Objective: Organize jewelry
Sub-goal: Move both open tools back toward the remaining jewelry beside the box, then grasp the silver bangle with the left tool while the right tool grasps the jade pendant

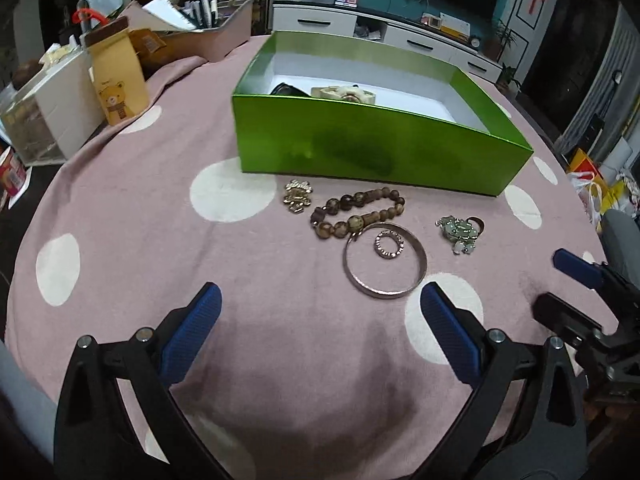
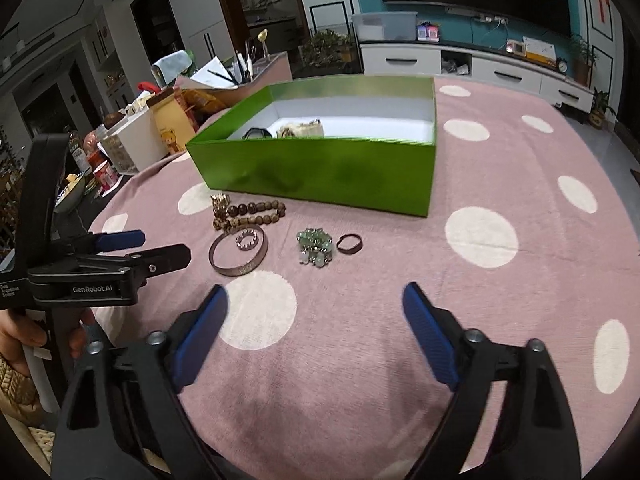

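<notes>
A green box (image 1: pixel 372 152) (image 2: pixel 320 176) stands on the pink dotted cloth with a dark item and a cream item inside. In front of it lie a gold brooch (image 1: pixel 297 196), a wooden bead bracelet (image 1: pixel 356 212) (image 2: pixel 256 210), a metal bangle (image 1: pixel 385 261) (image 2: pixel 239 254) with a small sparkly ring (image 1: pixel 389 243) (image 2: pixel 246 240) inside it, a green bead piece (image 1: pixel 458 234) (image 2: pixel 315 247) and a dark ring (image 2: pixel 349 243). My left gripper (image 1: pixel 320 312) hovers open just short of the bangle. My right gripper (image 2: pixel 315 312) hangs open short of the green beads. Nothing is between either pair of fingers.
A bear-print paper bag (image 1: pixel 118 80), a white container (image 1: pixel 52 104) and a pen-filled organiser (image 1: pixel 208 28) crowd the table's left side. The right gripper's body (image 1: pixel 592 300) shows at the left view's right edge. A hand (image 2: pixel 24 340) holds the left gripper at the right view's left.
</notes>
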`<act>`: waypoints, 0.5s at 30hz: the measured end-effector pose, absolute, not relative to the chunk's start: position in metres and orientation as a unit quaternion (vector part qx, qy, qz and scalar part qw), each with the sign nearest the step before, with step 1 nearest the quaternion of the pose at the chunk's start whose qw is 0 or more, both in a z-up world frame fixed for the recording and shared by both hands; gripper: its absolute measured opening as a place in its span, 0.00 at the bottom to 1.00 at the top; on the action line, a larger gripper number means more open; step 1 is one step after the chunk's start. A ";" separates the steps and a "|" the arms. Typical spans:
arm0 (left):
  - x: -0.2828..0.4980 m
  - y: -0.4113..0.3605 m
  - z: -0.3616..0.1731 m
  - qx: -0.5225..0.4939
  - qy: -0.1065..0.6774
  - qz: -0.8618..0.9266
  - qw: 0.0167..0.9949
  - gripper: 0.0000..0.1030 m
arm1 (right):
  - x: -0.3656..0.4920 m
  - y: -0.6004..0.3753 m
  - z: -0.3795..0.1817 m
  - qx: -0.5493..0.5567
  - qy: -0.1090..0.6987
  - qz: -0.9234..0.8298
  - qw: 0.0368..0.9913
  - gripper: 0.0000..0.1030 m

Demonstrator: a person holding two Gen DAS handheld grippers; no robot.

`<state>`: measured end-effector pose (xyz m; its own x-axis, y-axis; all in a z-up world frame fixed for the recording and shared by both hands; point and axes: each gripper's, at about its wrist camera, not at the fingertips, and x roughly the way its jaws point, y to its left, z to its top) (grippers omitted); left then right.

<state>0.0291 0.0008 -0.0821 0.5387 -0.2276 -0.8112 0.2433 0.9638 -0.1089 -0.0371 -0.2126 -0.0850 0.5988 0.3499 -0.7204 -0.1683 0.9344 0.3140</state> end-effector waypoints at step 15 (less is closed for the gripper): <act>0.050 -0.018 -0.098 0.026 0.475 -0.154 0.866 0.41 | 0.001 -0.193 -0.114 0.094 0.447 0.170 0.873 0.37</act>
